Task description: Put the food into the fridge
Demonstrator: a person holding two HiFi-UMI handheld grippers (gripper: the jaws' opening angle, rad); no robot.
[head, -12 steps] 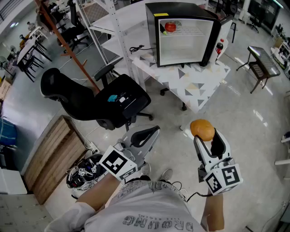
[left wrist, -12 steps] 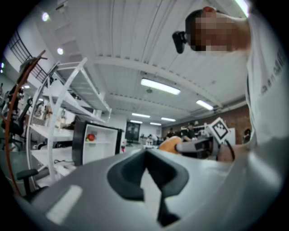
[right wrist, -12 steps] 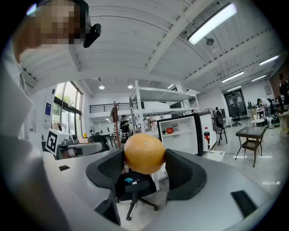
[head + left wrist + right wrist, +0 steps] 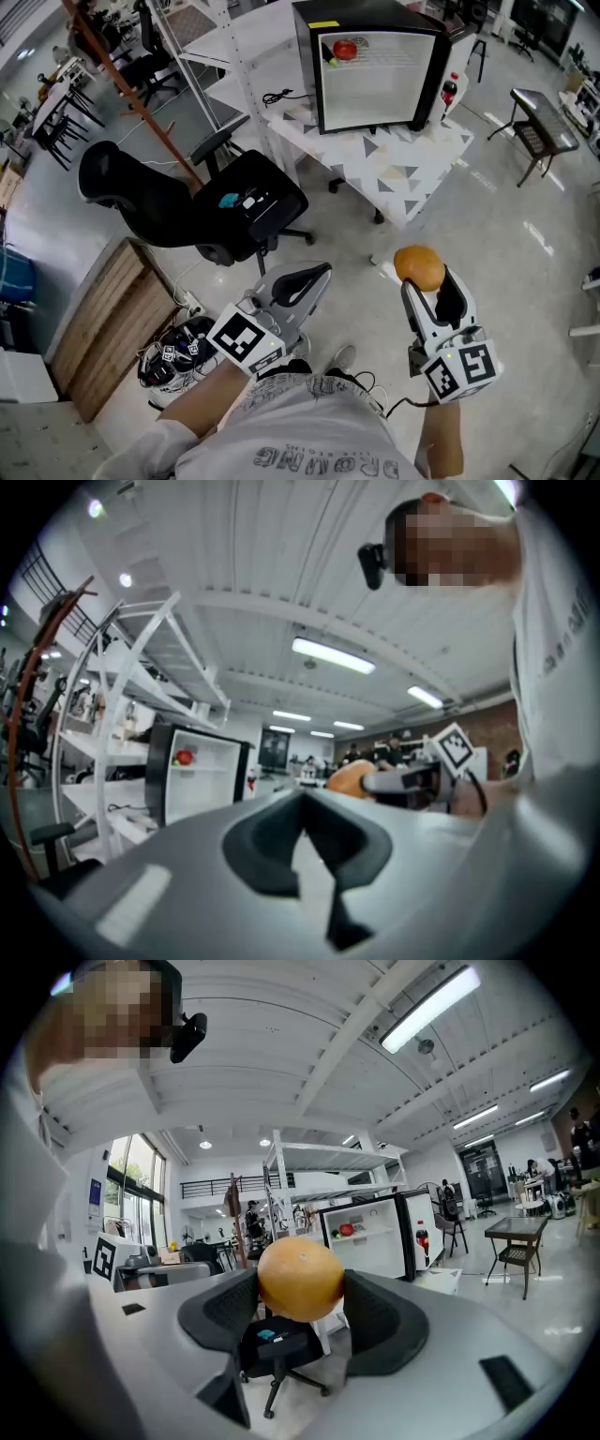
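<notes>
Distant fridge [image 4: 375, 70], red item [image 4: 345, 50] inside indistinct — orange [image 4: 419, 265] pinched in right gripper [image 4: 429, 283] jaws, left gripper [image 4: 319, 274] jaws together.

A finely dimpled peel with a faint sheen is seen on the orange [image 4: 418, 267]. The right gripper [image 4: 427, 281] and left gripper [image 4: 314, 277] are shelled in smooth grey plastic, with matt black pads [image 4: 384, 1321]. The floor [image 4: 487, 216] is polished and glossy. At 8 o'clock a panel [image 4: 112, 319] of matt planked wood is shown. The chair [image 4: 141, 192] appears covered in matt black cloth. The fridge [image 4: 375, 14] is cased in smooth black.
</notes>
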